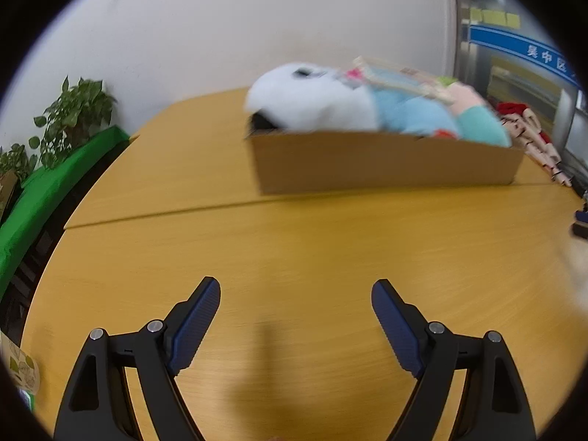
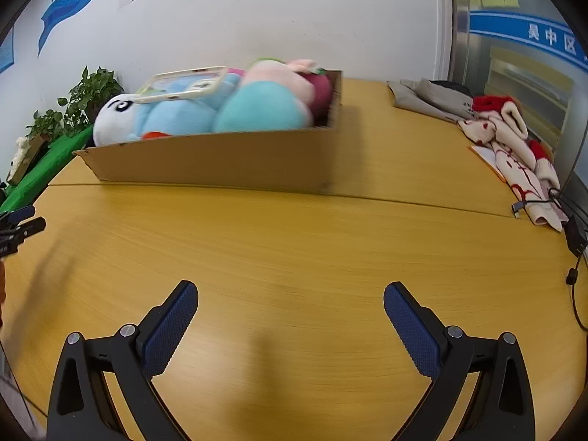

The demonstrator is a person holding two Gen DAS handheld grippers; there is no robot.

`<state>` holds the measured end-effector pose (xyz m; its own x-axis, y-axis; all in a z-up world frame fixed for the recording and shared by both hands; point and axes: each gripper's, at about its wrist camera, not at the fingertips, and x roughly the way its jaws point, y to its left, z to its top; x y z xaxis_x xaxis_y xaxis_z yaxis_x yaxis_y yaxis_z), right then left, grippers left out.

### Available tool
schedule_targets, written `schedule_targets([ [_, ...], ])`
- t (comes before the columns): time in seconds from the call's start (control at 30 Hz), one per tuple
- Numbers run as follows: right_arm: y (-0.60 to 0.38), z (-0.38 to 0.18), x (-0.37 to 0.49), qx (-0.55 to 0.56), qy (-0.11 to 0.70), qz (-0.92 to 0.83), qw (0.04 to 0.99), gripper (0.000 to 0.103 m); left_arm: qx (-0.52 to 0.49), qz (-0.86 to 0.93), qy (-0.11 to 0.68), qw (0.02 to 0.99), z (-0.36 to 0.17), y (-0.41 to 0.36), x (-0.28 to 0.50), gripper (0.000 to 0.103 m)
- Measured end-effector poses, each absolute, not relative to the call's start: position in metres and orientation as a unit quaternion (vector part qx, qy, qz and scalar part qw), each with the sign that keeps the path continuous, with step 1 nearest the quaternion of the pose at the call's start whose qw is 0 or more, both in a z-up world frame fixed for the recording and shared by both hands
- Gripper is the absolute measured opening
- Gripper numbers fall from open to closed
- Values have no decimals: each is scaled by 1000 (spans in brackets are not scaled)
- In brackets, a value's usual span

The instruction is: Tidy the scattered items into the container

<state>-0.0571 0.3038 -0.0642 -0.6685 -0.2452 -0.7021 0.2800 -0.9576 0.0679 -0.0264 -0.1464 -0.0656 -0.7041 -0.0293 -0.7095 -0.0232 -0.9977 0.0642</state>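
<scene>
Left wrist view: left gripper (image 1: 296,292) wide open, empty, above yellow wooden table (image 1: 294,242). Right gripper (image 2: 290,294) likewise wide, empty. Brown cardboard box (image 2: 220,161), full of plush toys (image 2: 205,110), sits far.

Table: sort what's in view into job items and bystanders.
Job: box; plush toys and framed card in it.

Lying about: red-and-white cloth, grey garment, black cable, plants.
</scene>
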Motion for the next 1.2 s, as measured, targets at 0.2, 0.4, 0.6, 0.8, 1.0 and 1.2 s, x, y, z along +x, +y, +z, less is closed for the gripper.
schedule_targets([
  [0.2,381,-90,-74,416,86,-887,184,103,430,-901,-47,-37,-96,-205,-44,86],
  [0.4,412,-101,-80,432,119,-863,231,103,446,-889,-59,-87,-102,-224,-62,103],
  [0.6,420,-101,-95,426,143,-851,271,103,447,-883,-65,-129,-105,-247,-86,103],
  [0.8,438,-99,-125,422,160,-839,303,103,445,-877,-84,-162,-106,-262,-101,103],
  [1.0,446,-99,-145,420,167,-834,316,103,439,-865,-112,-216,-107,-257,-112,103],
  [1.2,454,-99,-157,414,183,-822,346,103,434,-849,-136,-268,-106,-269,-139,103],
])
